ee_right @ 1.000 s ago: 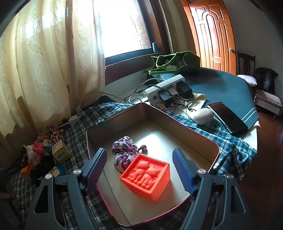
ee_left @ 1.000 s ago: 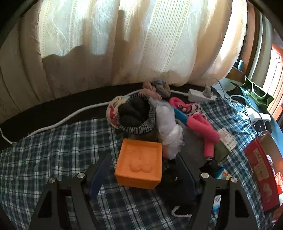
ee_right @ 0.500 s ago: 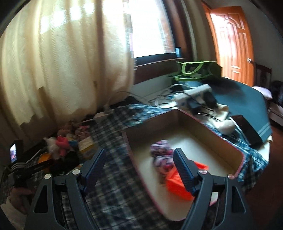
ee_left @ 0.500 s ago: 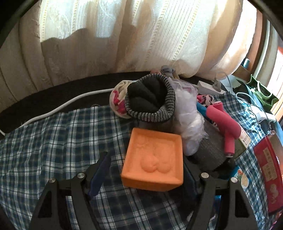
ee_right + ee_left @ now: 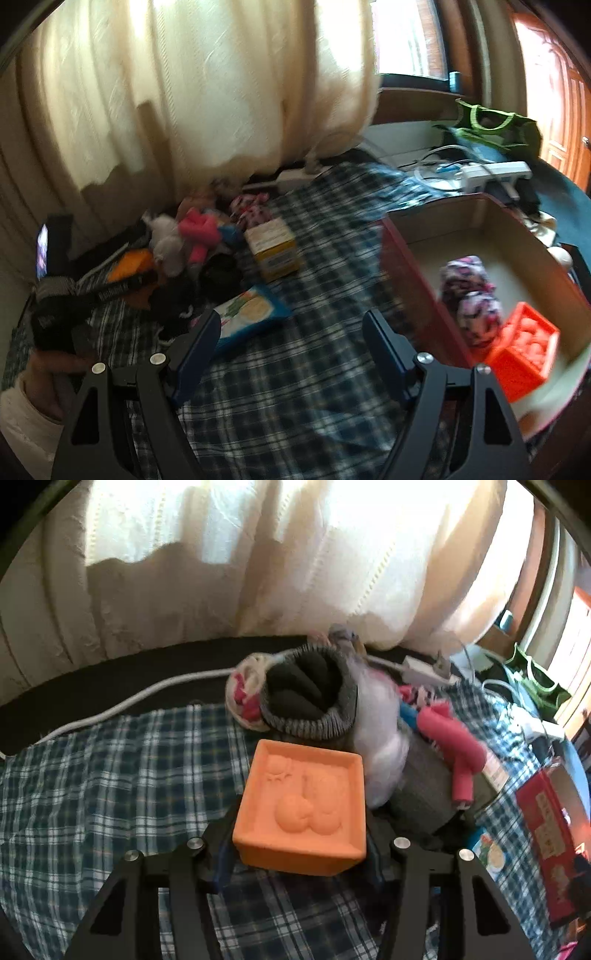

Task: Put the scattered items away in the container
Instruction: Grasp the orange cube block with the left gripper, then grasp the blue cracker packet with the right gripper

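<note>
My left gripper [image 5: 299, 849] is shut on an orange square mould [image 5: 306, 808] at the near edge of a pile of items. The pile holds a grey-cuffed dark sock [image 5: 308, 698], a white plastic bag [image 5: 380, 738] and a pink foam toy [image 5: 454, 746]. My right gripper [image 5: 291, 350] is open and empty above the plaid cloth [image 5: 314, 387]. To its right stands the red-walled box [image 5: 410, 258], holding a patterned sock bundle [image 5: 469, 295] and a red-orange mould [image 5: 524, 354]. The pile [image 5: 192, 240] and the left gripper [image 5: 74, 295] show at the left of the right wrist view.
A yellow carton [image 5: 273, 247] and a blue snack packet [image 5: 247, 314] lie on the cloth between pile and box. A white power strip [image 5: 495, 173] with cables and a green bag [image 5: 495, 125] sit behind the box. A curtain [image 5: 258, 554] hangs behind the pile.
My left gripper has closed in on the orange mould and shut on it. My right gripper has swung left, away from above the box, toward the cloth and pile.
</note>
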`<control>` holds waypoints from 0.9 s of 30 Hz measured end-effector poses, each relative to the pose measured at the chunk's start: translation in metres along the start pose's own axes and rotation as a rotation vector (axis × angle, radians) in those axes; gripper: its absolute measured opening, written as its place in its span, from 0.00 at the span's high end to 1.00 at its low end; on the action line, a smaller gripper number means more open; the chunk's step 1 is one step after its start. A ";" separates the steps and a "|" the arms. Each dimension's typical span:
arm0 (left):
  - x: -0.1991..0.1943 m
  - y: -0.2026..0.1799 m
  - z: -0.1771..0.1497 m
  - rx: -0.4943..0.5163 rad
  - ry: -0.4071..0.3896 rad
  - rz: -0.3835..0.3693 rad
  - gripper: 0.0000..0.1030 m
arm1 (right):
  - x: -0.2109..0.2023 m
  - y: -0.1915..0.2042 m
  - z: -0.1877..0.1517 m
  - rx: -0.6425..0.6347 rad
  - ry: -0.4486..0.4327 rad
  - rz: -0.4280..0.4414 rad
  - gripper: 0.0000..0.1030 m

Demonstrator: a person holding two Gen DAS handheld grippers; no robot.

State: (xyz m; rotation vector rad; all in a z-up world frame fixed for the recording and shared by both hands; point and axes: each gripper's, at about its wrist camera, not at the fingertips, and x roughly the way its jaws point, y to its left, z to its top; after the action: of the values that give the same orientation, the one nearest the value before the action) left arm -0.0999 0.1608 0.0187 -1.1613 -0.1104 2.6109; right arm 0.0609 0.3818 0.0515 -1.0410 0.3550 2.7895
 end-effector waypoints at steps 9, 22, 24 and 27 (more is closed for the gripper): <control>-0.024 0.001 0.010 -0.031 -0.051 -0.038 0.45 | 0.035 0.023 -0.006 -0.055 0.143 0.065 0.20; -0.029 0.008 0.013 -0.070 -0.056 -0.040 0.45 | 0.084 0.032 0.005 -0.011 0.295 0.140 0.21; -0.029 0.009 0.013 -0.075 -0.057 -0.040 0.45 | 0.091 0.032 0.008 -0.005 0.304 0.131 0.20; -0.029 0.011 0.013 -0.080 -0.056 -0.038 0.45 | 0.101 0.033 0.012 0.005 0.317 0.118 0.20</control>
State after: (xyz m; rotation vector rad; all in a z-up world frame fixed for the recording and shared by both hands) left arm -0.0933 0.1429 0.0462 -1.1006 -0.2479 2.6276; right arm -0.0300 0.3581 -0.0006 -1.5120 0.4725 2.7178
